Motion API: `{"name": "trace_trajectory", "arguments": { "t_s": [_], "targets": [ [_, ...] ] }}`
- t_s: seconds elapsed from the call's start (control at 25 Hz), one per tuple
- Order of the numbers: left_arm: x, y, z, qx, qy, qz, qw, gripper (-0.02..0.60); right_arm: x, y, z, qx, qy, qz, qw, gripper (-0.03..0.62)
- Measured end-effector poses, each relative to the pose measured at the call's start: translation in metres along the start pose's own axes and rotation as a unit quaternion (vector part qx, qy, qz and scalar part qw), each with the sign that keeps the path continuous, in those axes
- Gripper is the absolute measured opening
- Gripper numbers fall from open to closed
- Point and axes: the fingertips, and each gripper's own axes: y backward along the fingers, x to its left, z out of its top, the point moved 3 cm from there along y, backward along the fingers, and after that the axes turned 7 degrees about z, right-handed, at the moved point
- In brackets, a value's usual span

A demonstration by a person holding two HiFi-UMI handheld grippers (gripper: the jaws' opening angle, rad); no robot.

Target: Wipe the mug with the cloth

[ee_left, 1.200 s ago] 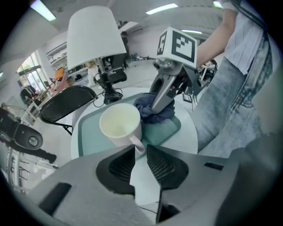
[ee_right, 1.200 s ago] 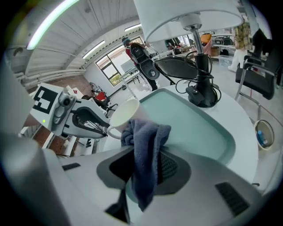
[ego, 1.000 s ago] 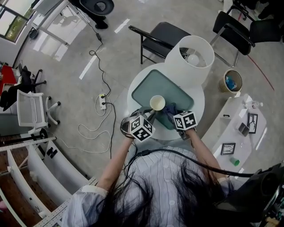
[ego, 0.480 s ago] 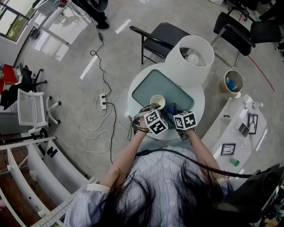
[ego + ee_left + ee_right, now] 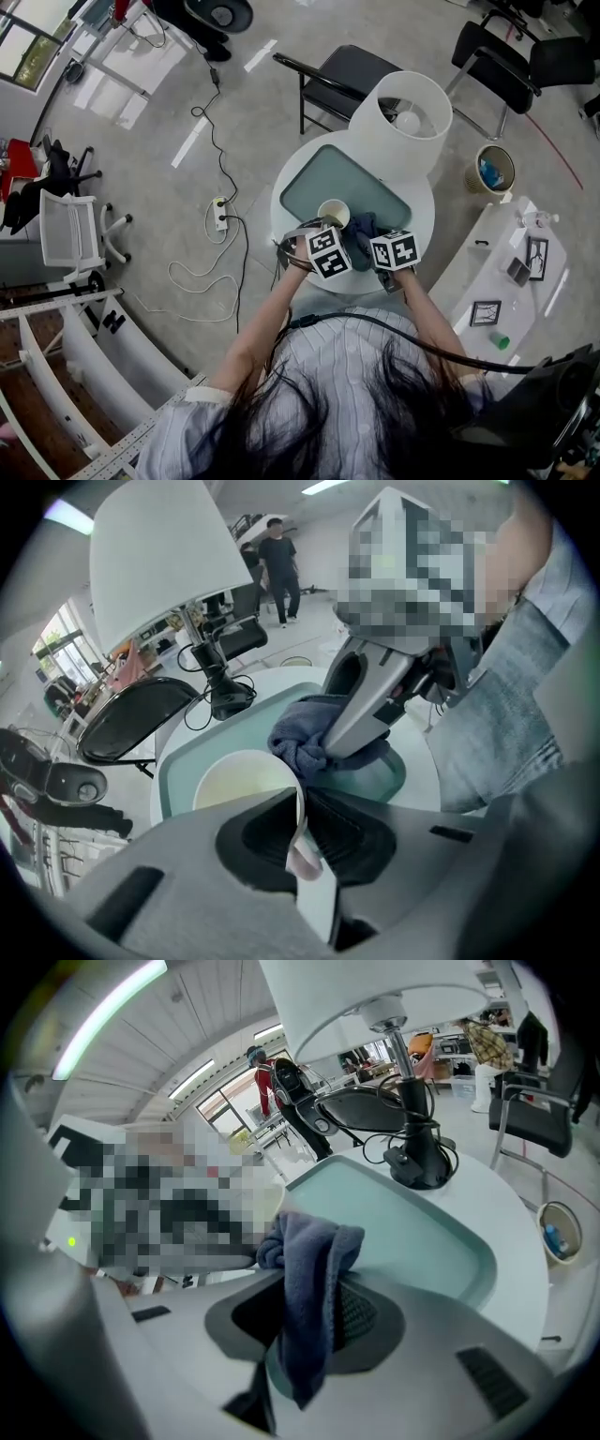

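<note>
- Left hand-held gripper [image 5: 302,816]: jaws have just been closing and are now clamped on the rim wall of the cream round mug [image 5: 234,782] (one pad inside it).
- Mug stands upright on the teal rectangular tray [image 5: 314,183], on the round white tabletop [image 5: 424,223].
- Right hand-held gripper [image 5: 307,1302]: clamped on the crumpled blue-grey cloth [image 5: 314,1237], which hangs just beside the mug.

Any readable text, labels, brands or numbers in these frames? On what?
No readable text anywhere.
Marker cubes: black-and-white square patterns only, no letters or digits.
Mug, cloth, lamp shade: plain, no print.
Frames on the side counter: too small to read.
</note>
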Motion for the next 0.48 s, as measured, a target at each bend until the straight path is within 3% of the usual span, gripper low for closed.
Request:
{"name": "trace_trajectory", "arguments": {
  "t_s": [0.28, 0.48],
  "targets": [
    [-0.0052, 0.0023, -0.0038, 0.007, -0.102, -0.038, 0.994, 0.046, -0.0037, 0.0011, 0.0004, 0.0, -0.001, -0.003, 1.0, 0.109],
    [-0.0082, 0.0083, -0.0093, 0.016, -0.2, -0.062, 0.9777, 0.046, -0.0031, 0.0032, 0.0017, 0.004, 0.003, -0.006, 1.0, 0.109]
  ]
}}
